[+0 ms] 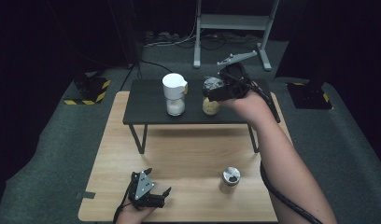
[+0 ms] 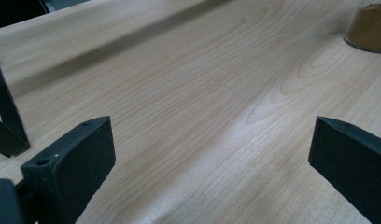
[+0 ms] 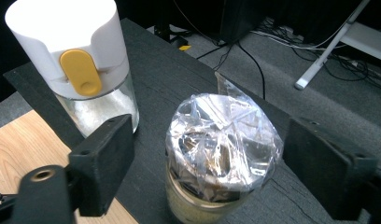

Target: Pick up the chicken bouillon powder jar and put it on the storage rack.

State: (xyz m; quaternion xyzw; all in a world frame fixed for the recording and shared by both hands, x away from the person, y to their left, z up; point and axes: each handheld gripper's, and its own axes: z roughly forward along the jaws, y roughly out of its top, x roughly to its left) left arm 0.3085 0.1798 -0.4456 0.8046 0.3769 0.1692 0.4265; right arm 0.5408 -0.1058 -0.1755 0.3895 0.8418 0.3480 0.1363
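The right gripper (image 1: pixel 215 92) is held out over the black shelf (image 1: pixel 146 109), at the end of a long, almost straight forearm that is stretched forward from the lower right of the high view. Its jaws are spread wide and are placed on both sides of a jar (image 3: pixel 219 161) whose mouth is covered with crinkled clear foil; in the right gripper view a gap is seen between each jaw and the jar, so the jar is not touched. The jar stands upright on the shelf, towards its right end. Beside the jar, nearer to the middle of the shelf, a white dispenser (image 3: pixel 74 58) with a yellow button is seen, and white powder is kept in its clear lower part. The grey plate of the gripper is tilted up behind the hand.

The left gripper (image 1: pixel 149 192) is rested low on the wooden table (image 1: pixel 188 154), well in front of the shelf and to its left side, with only the hand seen at the bottom edge. Its jaws are also wide apart and nothing is held between them. A small round tin (image 1: pixel 230 179) stands on the table in front of the right part of the shelf, apart from both grippers.
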